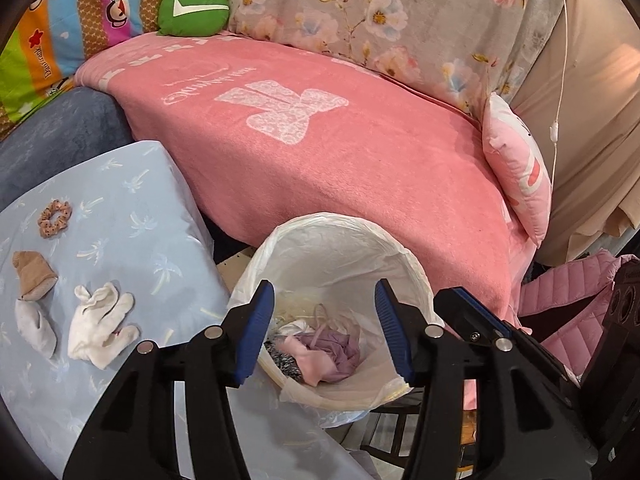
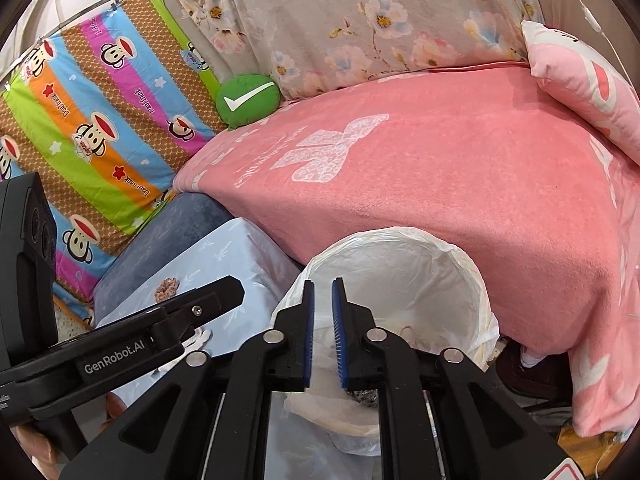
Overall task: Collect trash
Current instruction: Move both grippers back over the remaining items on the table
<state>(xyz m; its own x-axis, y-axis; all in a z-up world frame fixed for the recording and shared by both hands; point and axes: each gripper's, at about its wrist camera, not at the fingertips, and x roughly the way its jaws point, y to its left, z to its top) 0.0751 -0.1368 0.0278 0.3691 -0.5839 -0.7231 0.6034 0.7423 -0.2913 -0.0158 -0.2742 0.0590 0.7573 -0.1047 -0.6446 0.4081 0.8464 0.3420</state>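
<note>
**A:** Where are the two grippers, and what are they doing?

**B:** The left gripper (image 1: 324, 328) hangs above the lined trash bin (image 1: 340, 232) with its fingers spread wide and nothing between them. The right gripper (image 2: 321, 336) is above the same bin (image 2: 472, 272), its fingers drawn nearly together with a thin gap, holding nothing that I can see.

**A:** And the trash?

**B:** Some crumpled purple and pink cloth (image 1: 332, 350) lies at the bottom of the bin. On the pale blue table (image 1: 120, 184), to the left, lie a white glove (image 1: 102, 326), a tan sock (image 1: 34, 276), a white sock (image 1: 34, 326) touching it, and a speckled hair tie (image 1: 55, 218) further back.

**A:** What could go wrong?

**B:** The glove is limp, so I judge a pinch on one loose fold could let it slip before it reaches the bin. The two socks touch, so a grasp might drag both or leave one hanging. The bin liner is loose at the rim; a finger passing low could snag it and tip the bin. The two grippers are close together and could knock each other.
</note>
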